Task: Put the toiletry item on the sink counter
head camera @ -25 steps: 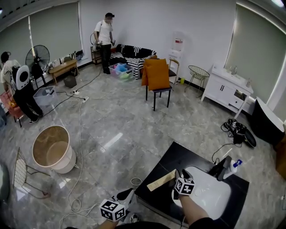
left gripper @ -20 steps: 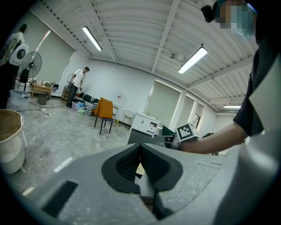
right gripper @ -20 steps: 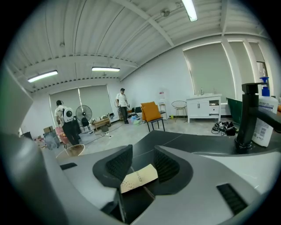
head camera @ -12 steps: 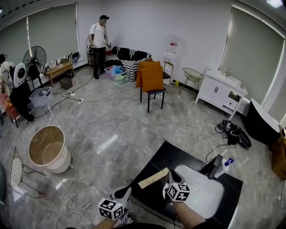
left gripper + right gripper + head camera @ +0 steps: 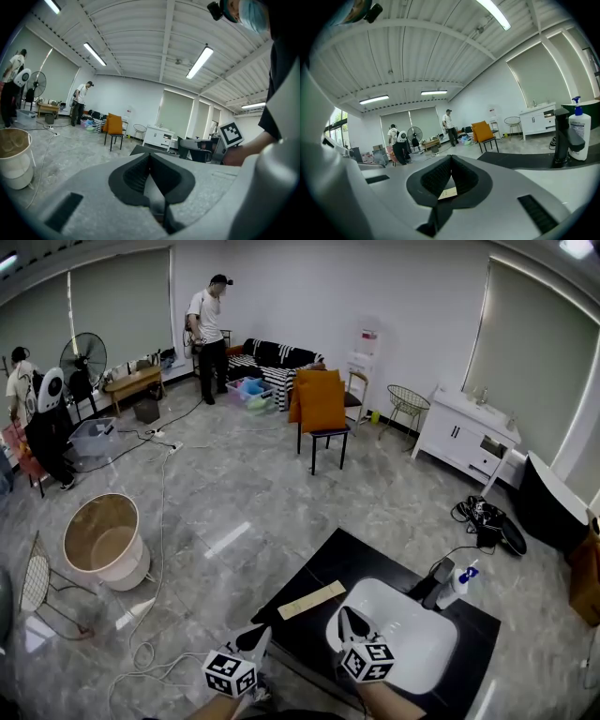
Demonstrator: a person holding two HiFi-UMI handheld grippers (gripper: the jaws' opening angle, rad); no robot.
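**Left gripper**: lower centre-left, at the counter's near corner. Jaws pressed together with nothing between them, apparently idle.

**Tan flat strip**: lies on the black sink counter, left of the basin.

**Right gripper**: over the rim of the white basin. Jaws closed tight and empty.

**Faucet**: right of centre, behind the basin.

**Pump bottle**: the toiletry item, upright on the counter just beside the faucet and well apart from both grippers. Placement judged complete.

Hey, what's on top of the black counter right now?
A tan flat packet, a white sink, a dark tap and a pump bottle. The right claw covers the sink's near-left rim.
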